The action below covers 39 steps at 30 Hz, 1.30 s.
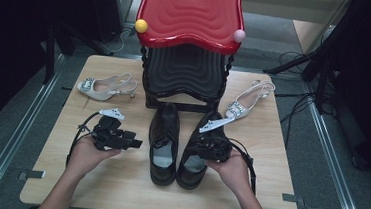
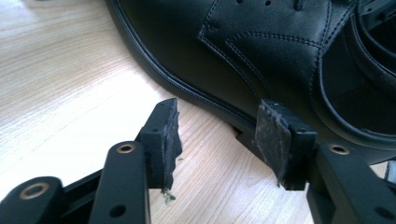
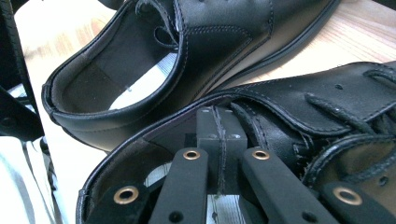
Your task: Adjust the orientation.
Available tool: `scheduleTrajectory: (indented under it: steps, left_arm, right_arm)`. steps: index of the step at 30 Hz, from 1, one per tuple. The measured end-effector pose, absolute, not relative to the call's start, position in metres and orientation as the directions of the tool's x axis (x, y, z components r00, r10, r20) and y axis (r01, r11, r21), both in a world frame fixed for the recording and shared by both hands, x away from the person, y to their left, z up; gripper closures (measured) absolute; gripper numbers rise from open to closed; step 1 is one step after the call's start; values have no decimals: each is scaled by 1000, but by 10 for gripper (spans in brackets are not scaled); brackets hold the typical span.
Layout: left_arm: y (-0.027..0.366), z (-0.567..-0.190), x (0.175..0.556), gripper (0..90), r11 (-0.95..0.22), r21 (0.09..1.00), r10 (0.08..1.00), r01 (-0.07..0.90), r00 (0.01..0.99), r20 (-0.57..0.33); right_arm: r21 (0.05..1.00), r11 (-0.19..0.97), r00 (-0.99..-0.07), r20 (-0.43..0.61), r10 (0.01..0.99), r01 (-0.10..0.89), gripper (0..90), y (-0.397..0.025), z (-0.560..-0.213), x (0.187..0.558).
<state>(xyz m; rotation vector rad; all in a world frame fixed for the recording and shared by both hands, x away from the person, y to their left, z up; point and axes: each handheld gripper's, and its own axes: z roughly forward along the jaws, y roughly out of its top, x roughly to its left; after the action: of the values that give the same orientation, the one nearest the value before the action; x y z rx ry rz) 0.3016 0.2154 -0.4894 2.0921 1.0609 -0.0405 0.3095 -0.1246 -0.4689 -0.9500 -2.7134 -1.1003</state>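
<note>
- A light wooden table (image 1: 116,189) is seen from above, with a red-topped wavy stool over a black ribbed base (image 1: 190,14) standing at its far middle edge.
- Two black leather lace-up shoes are set side by side at the table's centre, toes pointing far and heels near: the left black shoe (image 1: 164,140) and the right black shoe (image 1: 201,151), their long axes running near to far.
- A pale beige slingback heeled sandal with a jewelled buckle (image 1: 105,86) lies at the far left, and a matching white slingback sandal (image 1: 249,102) at the far right, both well apart from the hands.
- The right gripper (image 3: 218,140) is held inside the heel opening of the right black shoe; its jaws are pressed together, and whether the shoe's lining is pinched between them cannot be told.
- The left gripper (image 2: 217,135) is held just left of the left black shoe, jaws apart and empty, the shoe's side and sole edge lying straight ahead of them.
- The left black shoe is judged nearer the left gripper, to be reached by a short move rightward.
</note>
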Motion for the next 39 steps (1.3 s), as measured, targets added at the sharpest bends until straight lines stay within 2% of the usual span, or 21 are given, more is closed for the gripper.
scheduleTrajectory:
  steps: [5,7,8,11,13,14,16,20,24,31,39]
  left_arm:
    - [214,-490,305,556,-346,617,675,706,645,-359]
    - [214,-490,307,601,-337,617,678,711,638,-366]
    - [214,-490,308,652,-335,616,675,713,638,-371]
    - [213,-491,312,683,-334,607,676,721,632,-378]
    - [211,-492,315,728,-336,614,678,714,636,-368]
    - [211,-493,316,783,-340,615,673,711,641,-369]
    - [211,-494,320,804,-343,619,670,706,646,-365]
    - [209,-494,326,900,-354,629,661,692,661,-355]
    - [207,-498,335,900,-353,620,669,701,652,-356]
    - [202,-511,350,900,-350,592,688,726,628,-364]
    - [189,-519,353,900,-387,566,675,728,642,-364]
  right_arm:
    - [631,522,-800,295,522,574,900,-134,-463,306]
    - [647,505,-799,295,525,571,900,-141,-458,304]
    - [664,485,-794,290,535,569,900,-148,-453,301]
    - [681,466,-787,276,552,565,900,-157,-449,300]
    - [693,437,-769,272,578,574,900,-167,-447,300]
    - [697,414,-748,270,606,586,900,-176,-447,300]
    - [698,403,-737,267,620,592,900,-180,-448,301]
    - [695,370,-696,261,669,616,900,-193,-458,304]
    - [682,358,-663,250,705,638,900,-198,-469,309]
    - [605,352,-592,253,765,714,900,-202,-495,321]
    - [575,322,-554,288,781,752,900,-203,-506,328]
